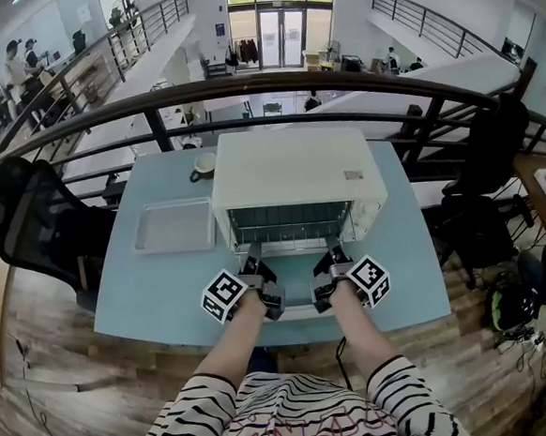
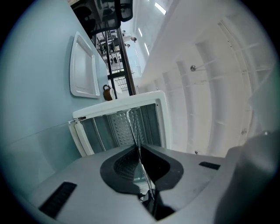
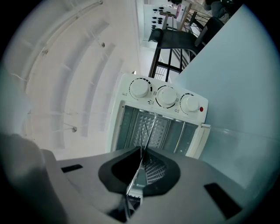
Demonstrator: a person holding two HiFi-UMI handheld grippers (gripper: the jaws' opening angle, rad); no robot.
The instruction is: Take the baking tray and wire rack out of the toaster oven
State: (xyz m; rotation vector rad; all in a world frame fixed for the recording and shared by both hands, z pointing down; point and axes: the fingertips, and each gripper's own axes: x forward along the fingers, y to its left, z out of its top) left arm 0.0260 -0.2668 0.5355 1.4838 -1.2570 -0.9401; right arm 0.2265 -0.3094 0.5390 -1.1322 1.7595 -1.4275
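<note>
The baking tray [image 1: 173, 226] already lies flat on the counter [image 1: 148, 302], just left of the toaster oven [image 1: 293, 168]. That leaves the wire rack [image 1: 288, 226], which sits in the oven's open mouth with its front edge towards the person. The left gripper [image 1: 254, 259] and the right gripper [image 1: 332, 253] each have their jaws closed on a thin front wire of the rack, one towards each side. The rack looks light and stiff, not fragile, but its bare metal wires are slim and probably slick, so the jaws have little to bite on. Holding the front wire at two spread points seems right. It should keep the rack level, since an uneven pull would likely skew it and jam it against the oven's side walls. How much of the rack remains inside is hard to tell.
</note>
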